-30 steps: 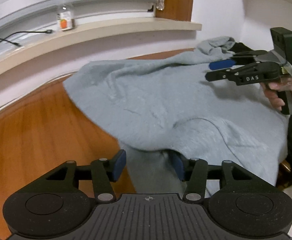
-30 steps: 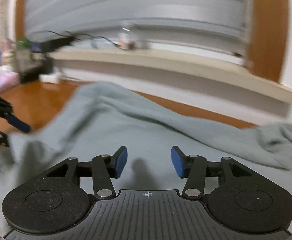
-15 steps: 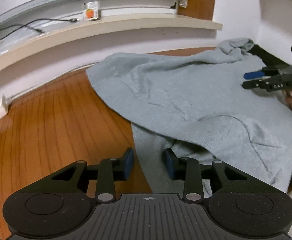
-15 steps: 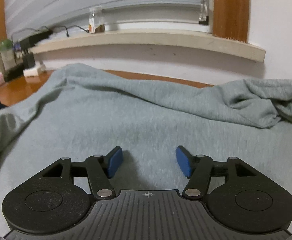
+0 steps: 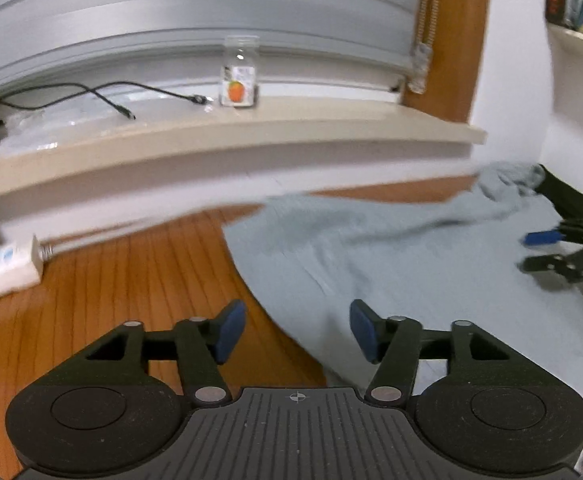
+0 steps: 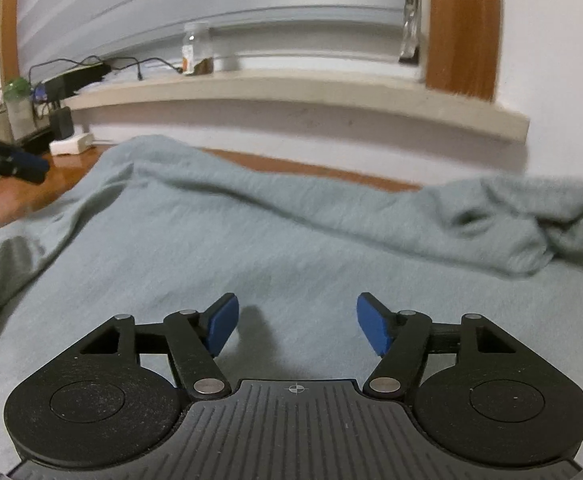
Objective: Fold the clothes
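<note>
Both pairs of blue-padded jaws stand spread, gripping nothing — the left gripper [image 5: 297,330] over the edge of the one soft grey knit sweater [image 6: 291,240], the right gripper [image 6: 295,326] above its middle. The sweater lies on the wooden floor [image 5: 91,280]. Beyond it, on the sill [image 5: 211,136] — one clear jar [image 5: 239,72] with an orange-fruit label, its writing unreadable.

Blur and cropped edges

Left wrist view is motion-smeared: the grey sweatshirt [image 5: 371,256] loses its weave, the jar [image 5: 240,74] label is unreadable, and the right gripper [image 5: 531,252] runs off-frame.
</note>
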